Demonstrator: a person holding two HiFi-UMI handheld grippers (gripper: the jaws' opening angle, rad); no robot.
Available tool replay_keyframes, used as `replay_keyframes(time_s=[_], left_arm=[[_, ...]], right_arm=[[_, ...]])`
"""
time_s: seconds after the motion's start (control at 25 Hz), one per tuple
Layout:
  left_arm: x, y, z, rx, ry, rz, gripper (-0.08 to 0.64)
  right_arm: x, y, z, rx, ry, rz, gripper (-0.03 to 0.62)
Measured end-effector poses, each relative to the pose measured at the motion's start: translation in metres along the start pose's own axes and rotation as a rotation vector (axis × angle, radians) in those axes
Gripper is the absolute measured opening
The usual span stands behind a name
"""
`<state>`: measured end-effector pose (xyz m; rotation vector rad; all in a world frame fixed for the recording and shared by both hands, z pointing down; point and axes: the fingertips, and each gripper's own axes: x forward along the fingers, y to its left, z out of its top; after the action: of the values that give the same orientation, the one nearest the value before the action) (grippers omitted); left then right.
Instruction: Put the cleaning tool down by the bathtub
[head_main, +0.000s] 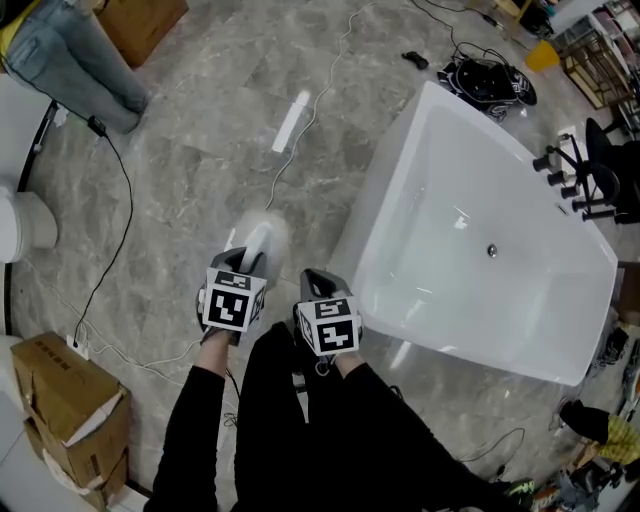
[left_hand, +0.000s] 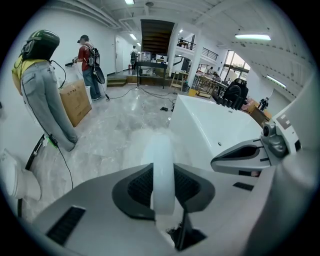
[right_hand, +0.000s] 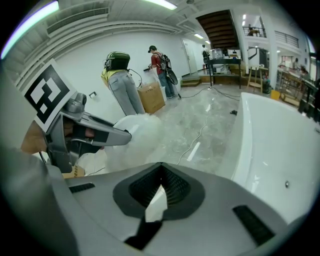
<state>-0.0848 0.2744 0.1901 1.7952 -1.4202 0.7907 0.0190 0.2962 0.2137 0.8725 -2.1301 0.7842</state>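
A white, blurred cleaning tool (head_main: 262, 235) sticks out forward from my left gripper (head_main: 250, 262), which is shut on it. In the left gripper view its pale handle (left_hand: 162, 165) runs straight up between the dark pads. The white bathtub (head_main: 390, 215) stands to the right, its near corner close to both grippers. My right gripper (head_main: 318, 283) hangs beside the left one, nearer the tub wall. Its pads meet with nothing between them (right_hand: 156, 200). The right gripper view shows the left gripper (right_hand: 95, 132) and the tool's white head (right_hand: 135, 135) at left, the bathtub (right_hand: 270, 140) at right.
Cardboard boxes (head_main: 65, 400) sit at the lower left, a toilet (head_main: 20, 220) at the left edge. A black cable (head_main: 110, 250) and a white cable cross the grey floor near a white strip (head_main: 291, 121). Black tap fittings (head_main: 575, 175) stand on the tub's far rim. A jeans-clad dummy (head_main: 70, 60) stands top left.
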Motion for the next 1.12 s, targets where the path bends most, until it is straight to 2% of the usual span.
replay_keyframes(time_s=[0.48,0.76,1.12], left_arm=[[0.029,0.024,0.058,0.075,-0.013,-0.034,0.094],[0.066,0.045,0.097,0.139,0.005,-0.116,0.094],[0.119,0.083,0.137,0.212,0.06,-0.212,0.094]], right_arm=[[0.022,-0.011,0.036,0.113,-0.009,-0.032,0.0],[0.055,-0.017,0.07,0.187,-0.013,-0.08,0.0],[0.101,-0.04,0.111,0.296,-0.008,-0.194,0.001]])
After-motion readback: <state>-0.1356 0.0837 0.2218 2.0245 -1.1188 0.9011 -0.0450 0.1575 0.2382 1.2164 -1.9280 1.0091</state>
